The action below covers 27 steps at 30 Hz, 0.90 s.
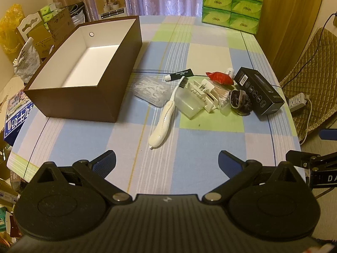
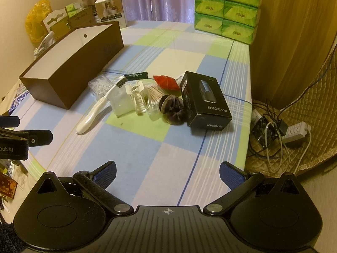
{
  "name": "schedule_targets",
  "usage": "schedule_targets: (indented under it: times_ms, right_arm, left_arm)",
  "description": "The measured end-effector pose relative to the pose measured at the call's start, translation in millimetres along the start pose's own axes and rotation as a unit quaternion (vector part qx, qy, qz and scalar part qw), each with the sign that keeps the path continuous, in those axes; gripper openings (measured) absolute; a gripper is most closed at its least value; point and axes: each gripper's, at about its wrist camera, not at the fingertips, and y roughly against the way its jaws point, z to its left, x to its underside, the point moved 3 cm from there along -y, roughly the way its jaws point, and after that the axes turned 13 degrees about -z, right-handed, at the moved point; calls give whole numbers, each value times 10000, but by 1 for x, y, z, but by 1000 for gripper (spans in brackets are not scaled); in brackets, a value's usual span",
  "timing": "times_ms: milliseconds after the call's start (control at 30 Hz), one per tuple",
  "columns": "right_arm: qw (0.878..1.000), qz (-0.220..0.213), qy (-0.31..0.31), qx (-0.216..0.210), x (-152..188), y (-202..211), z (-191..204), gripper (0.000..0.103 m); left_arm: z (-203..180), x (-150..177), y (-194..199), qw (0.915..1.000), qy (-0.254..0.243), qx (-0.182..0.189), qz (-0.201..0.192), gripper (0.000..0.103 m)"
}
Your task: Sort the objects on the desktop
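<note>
A checked table [image 1: 210,139] carries a brown box [image 1: 88,97] with a white, bare interior at its left side. At the far edge stands a stack of green tissue packs [image 1: 231,2]. Right of the box lies a cluster: a black carton [image 1: 260,90] at its right end, a white brush [image 1: 164,122] pointing toward the near edge, a clear case of floss picks [image 1: 151,91], a dark scrunchie [image 1: 240,102], a red pouch [image 1: 220,77], cotton swabs [image 1: 221,94] and a black tube [image 1: 181,74]. The left gripper [image 1: 167,161] and right gripper [image 2: 167,171] hover above the near edge, jaws spread wide, holding nothing.
</note>
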Motion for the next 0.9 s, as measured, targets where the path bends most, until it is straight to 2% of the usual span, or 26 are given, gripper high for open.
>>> schedule_targets:
  times_ms: [900]
  right_arm:
    - [9999,124,-17,-12,-1,-8,-2,101]
  left_arm:
    - [-2,-1,-12,9999,-1,18,112,102]
